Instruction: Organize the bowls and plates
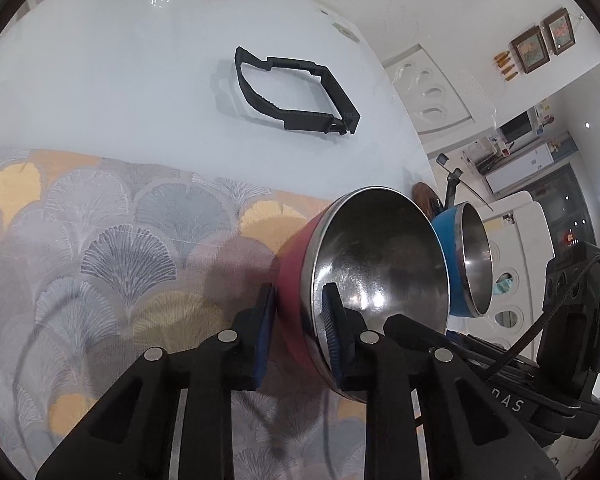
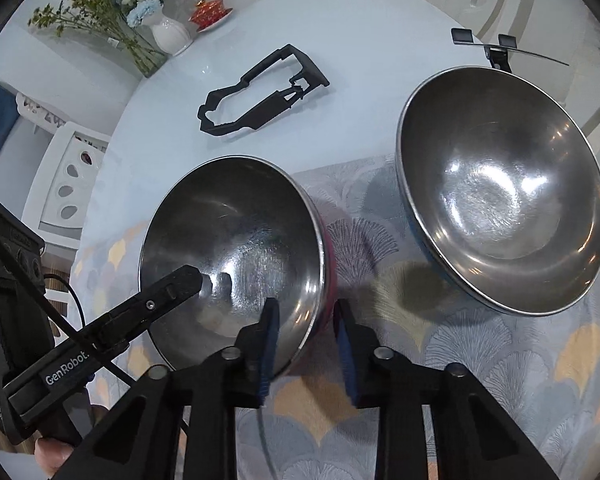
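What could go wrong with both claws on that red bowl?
The left claw pinches the red bowl only by its slick steel rim, so it might slip. The right claw straddles the same rim; uneven pulls could twist it loose. The blue bowl sits close, so a swing might knock it.

Red bowl (image 2: 236,256): steel inside, red outside; tipped on its side on the patterned cloth
Blue bowl (image 2: 500,192): steel inside, blue outside; tilted, just beside the red one; apart

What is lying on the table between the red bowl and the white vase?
Between the red bowl and the white vase, only a black plastic frame lies on the table, seen in the right wrist view.
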Tool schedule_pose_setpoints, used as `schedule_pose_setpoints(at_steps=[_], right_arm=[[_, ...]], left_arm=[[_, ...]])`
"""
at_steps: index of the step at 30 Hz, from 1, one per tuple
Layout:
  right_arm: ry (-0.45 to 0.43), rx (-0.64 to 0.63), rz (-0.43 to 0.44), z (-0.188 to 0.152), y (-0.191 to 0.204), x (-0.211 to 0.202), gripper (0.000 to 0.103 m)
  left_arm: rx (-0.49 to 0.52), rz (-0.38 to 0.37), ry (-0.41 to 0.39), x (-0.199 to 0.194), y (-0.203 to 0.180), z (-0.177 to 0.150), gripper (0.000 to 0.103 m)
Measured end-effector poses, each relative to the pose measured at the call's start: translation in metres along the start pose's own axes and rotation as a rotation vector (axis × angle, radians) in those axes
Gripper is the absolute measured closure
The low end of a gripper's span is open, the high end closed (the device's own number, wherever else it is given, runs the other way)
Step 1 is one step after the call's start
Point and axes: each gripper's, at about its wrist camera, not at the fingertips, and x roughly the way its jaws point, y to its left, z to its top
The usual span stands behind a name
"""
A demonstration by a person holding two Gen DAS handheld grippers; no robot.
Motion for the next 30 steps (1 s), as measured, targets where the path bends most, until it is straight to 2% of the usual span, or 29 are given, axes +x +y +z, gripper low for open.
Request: schedule_pose_setpoints(at_steps=[9, 17, 24, 30], right_arm=[[0.005, -0.016, -0.014, -0.004, 0.005, -0.01, 0.078], [-0.016, -0.076, -0.015, -0.025, 0.026, -0.061, 0.078], [-0.066, -0.096, -0.003, -0.062, 0.045, -0.116, 0.078], [-0.094, -0.094, -0.008, -0.107, 0.058, -0.151, 0.078]], left_arm=[[-0.004, -0.001, -0.006, -0.011, -0.004, -0.005, 0.082], [0.018, -0.026, -0.071, -0.066, -0.027, -0.028, 0.082], [0.017, -0.053, -0.138, -0.122, -0.046, -0.065, 0.082], [0.017, -0.067, -0.164, -0.156, -0.056, -0.106, 0.082]])
